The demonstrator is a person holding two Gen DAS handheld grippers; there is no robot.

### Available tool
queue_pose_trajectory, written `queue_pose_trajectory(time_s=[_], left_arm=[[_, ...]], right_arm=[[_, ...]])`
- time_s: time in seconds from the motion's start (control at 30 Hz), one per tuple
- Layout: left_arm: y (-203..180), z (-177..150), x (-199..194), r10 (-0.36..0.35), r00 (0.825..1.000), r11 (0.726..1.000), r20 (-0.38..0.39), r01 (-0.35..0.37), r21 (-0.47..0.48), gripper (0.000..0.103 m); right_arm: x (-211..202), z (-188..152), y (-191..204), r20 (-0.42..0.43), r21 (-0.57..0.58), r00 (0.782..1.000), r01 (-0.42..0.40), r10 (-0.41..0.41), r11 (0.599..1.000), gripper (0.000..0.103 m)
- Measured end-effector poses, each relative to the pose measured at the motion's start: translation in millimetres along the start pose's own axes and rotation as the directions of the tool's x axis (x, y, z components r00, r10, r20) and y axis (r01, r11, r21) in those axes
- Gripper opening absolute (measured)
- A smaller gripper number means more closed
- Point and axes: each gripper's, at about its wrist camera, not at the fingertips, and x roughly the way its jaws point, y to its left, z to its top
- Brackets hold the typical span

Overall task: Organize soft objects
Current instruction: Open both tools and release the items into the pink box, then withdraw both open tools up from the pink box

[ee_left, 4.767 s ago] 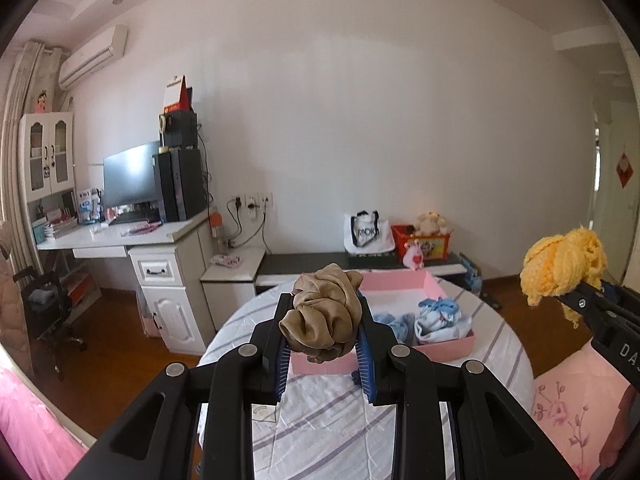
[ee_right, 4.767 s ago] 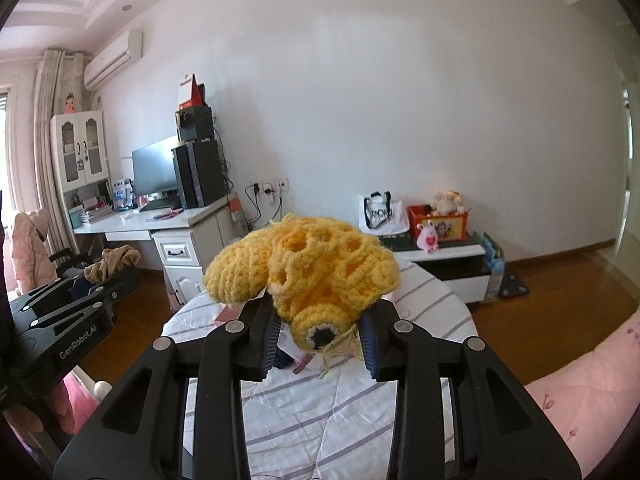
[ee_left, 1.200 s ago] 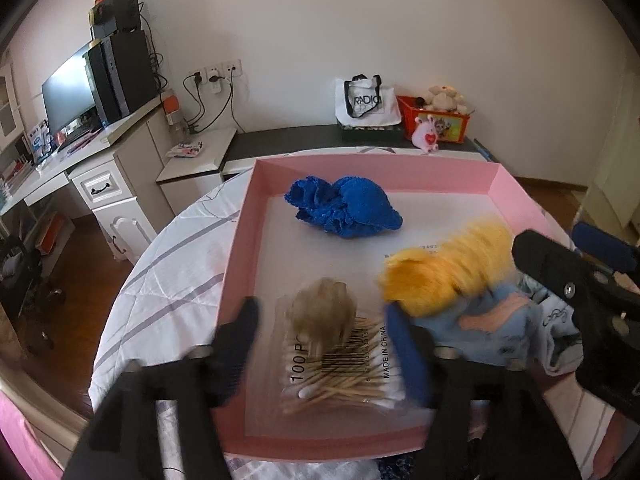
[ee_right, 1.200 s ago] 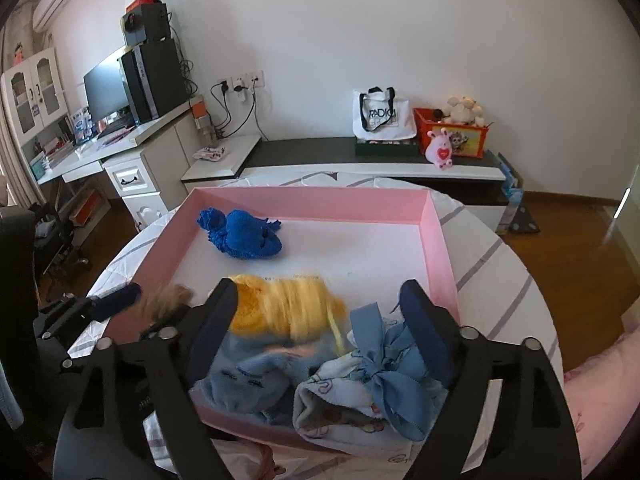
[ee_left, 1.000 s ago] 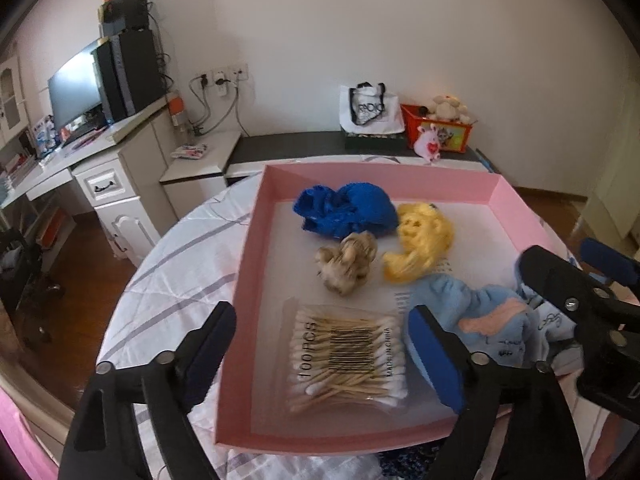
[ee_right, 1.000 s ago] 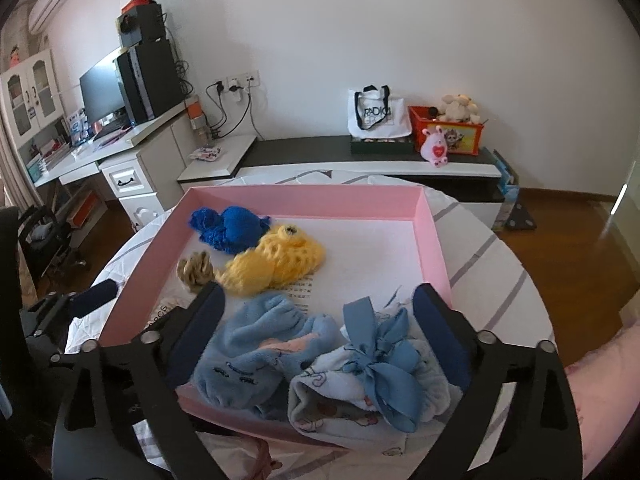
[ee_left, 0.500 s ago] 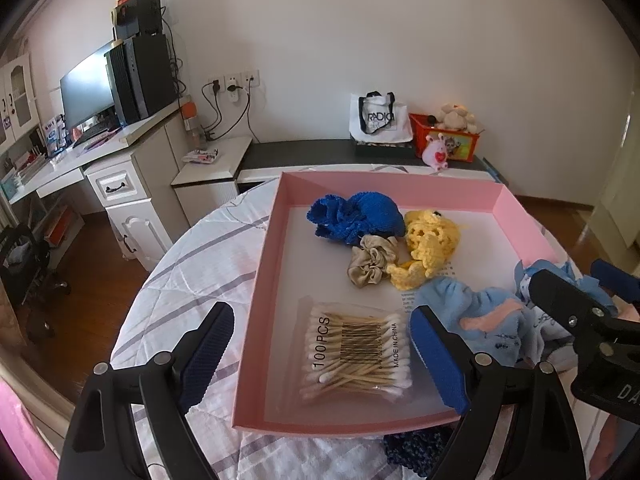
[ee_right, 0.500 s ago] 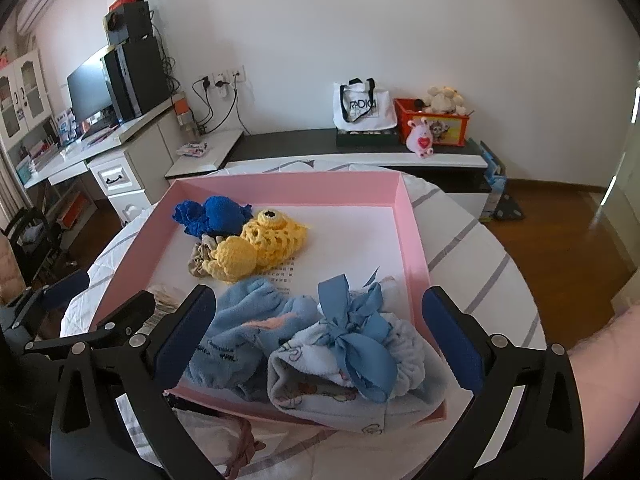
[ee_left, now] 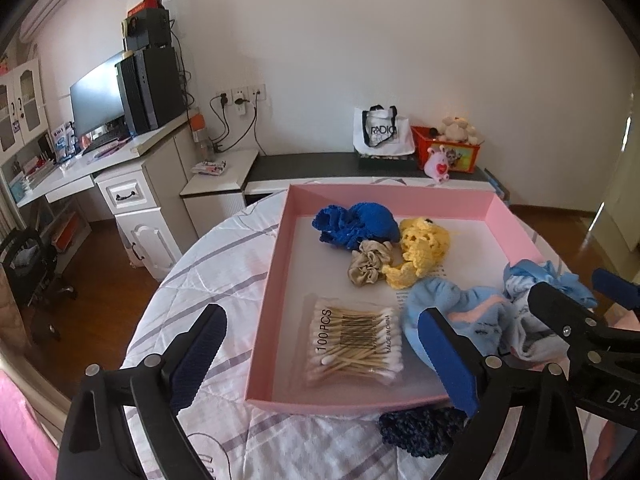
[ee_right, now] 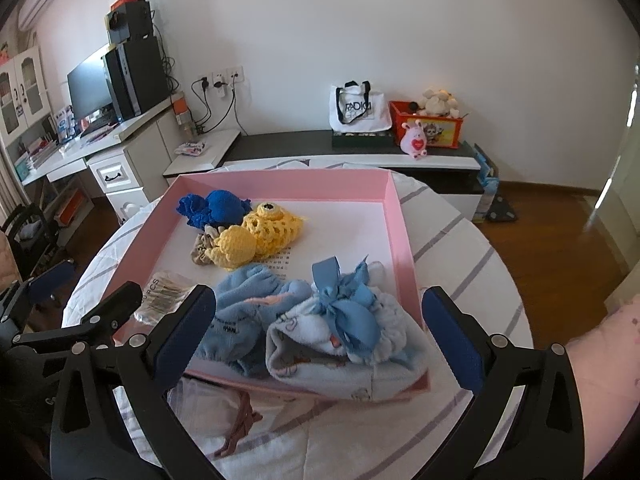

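A pink tray (ee_left: 276, 280) (ee_right: 400, 216) on the round table holds a blue crochet piece (ee_left: 356, 226) (ee_right: 216, 206), a beige scrunchie (ee_left: 368, 266) (ee_right: 200, 248) and a yellow crochet piece (ee_left: 420, 248) (ee_right: 256, 236), all touching. Nearer lie a light blue fleece sock (ee_left: 452, 312) (ee_right: 252, 296) and a baby hat with a blue bow (ee_right: 340, 320). My left gripper (ee_left: 320, 314) hangs above the tray's near left corner. Its jaws are opening, with nothing between them. My right gripper (ee_right: 319, 296) stands open and empty above the hat.
A pack of cotton swabs (ee_left: 352, 340) lies in the tray's near left part. A dark navy crochet piece (ee_left: 420, 428) and a brown hair clip (ee_right: 240, 428) lie on the striped tablecloth (ee_left: 208, 264) before the tray. A desk and low cabinet stand behind.
The scrunchie and the yellow crochet piece, held earlier, were let go into the tray beside the blue one. Both grippers have since drawn back and up, jaws wide.
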Motion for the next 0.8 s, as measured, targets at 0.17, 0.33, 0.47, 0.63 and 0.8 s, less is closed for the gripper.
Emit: queue_pose_trajectory(time_s=[0.17, 0.33, 0.47, 0.63, 0.8], left_arm=[[-2.0, -8.6, -23.6, 0.004, 1.0, 1.0, 0.028, -0.004, 0.005, 0.096], [-3.4, -19.9, -55.4, 0.013, 0.997, 1.0, 0.075, -0.013, -0.002, 0.102], [-4.4, -30.6, -79.7, 0.008, 0.994, 1.0, 0.107, -0.007, -0.007, 0.102], [-7.0, -45.5, -109.9, 0.009, 0.99, 1.0, 0.141, -0.008, -0.005, 0.102], [-10.4, -58.8, -137.7, 0.015, 0.984, 1.0, 0.18, -0.015, -0.002, 0.102]], right_arm=[[-18.4, -7.6, -3.6, 0.017, 0.012, 1.0, -0.002, 0.001, 1.0, 0.103], [-41.9, -14.5, -5.6, 0.047, 0.017, 0.999, 0.004, -0.005, 1.0, 0.103], [-61.9, -21.8, -6.7, 0.071, 0.014, 0.997, 0.008, -0.009, 1.0, 0.103], [-87.3, -31.1, -6.2, 0.109, 0.012, 0.994, 0.006, -0.008, 1.0, 0.103], [-112.4, -39.5, -5.8, 0.145, 0.012, 0.989, 0.007, -0.009, 1.0, 0.103]])
